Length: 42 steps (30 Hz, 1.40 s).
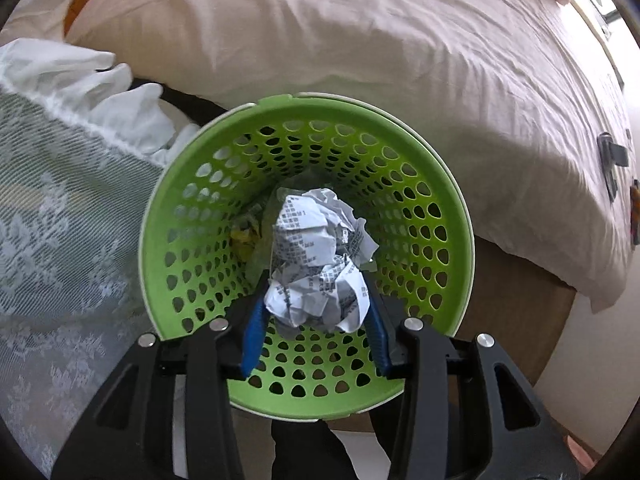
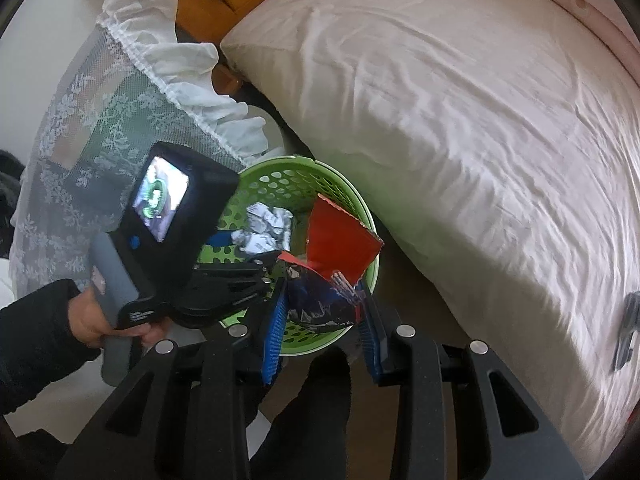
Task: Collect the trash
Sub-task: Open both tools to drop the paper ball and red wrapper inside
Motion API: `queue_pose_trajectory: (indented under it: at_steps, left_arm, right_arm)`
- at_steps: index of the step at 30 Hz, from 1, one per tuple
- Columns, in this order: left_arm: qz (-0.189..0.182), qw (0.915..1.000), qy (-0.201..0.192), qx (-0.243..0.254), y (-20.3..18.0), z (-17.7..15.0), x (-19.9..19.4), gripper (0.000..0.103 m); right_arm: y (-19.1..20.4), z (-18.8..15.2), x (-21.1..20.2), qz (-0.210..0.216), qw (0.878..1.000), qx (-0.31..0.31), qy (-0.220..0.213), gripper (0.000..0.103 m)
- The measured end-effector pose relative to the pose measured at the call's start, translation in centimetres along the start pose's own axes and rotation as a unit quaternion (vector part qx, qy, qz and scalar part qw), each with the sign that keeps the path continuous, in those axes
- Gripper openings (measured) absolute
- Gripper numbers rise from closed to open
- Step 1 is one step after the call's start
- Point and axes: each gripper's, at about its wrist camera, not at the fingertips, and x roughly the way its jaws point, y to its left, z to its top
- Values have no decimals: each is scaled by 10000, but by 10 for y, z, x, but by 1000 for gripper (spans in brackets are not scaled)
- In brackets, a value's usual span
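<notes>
Left gripper (image 1: pixel 316 296) clamped on one crumpled printed paper (image 1: pixel 320 256), print too small to read, held directly over one green perforated basket (image 1: pixel 440 184). Right gripper (image 2: pixel 322 312) closed on one red-and-blue wrapper (image 2: pixel 340 252), lettering illegible, above basket's near rim beside bed (image 2: pixel 460 120).

Print on the crumpled paper (image 1: pixel 320 256) is too small to read. Paper hides the green basket (image 1: pixel 448 208) floor; yellowish scrap (image 1: pixel 245 238) beneath is unidentifiable. Dark object (image 1: pixel 612 160) far right on the bed (image 1: pixel 360 40) is blurred and edge-cut.
</notes>
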Motion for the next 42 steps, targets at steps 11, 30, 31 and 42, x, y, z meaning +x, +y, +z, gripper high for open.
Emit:
queue_pose_trajectory:
  at_steps: [11, 30, 31, 42]
  left_arm:
    - [-50, 9997, -220, -133, 13, -18, -45, 93]
    - [200, 9940, -934, -534, 43, -103, -181, 95]
    - [195, 9938, -931, -569, 44, -105, -182, 95]
    - [198, 9923, -972, -748, 53, -128, -186, 95]
  right_arm:
    - [10, -3, 14, -105, 9998, -109, 95, 35]
    - [72, 6, 125, 68, 9965, -454, 694, 36]
    - [73, 6, 128, 116, 9966, -406, 712, 36]
    - [89, -1, 138, -254, 9943, -579, 856, 100]
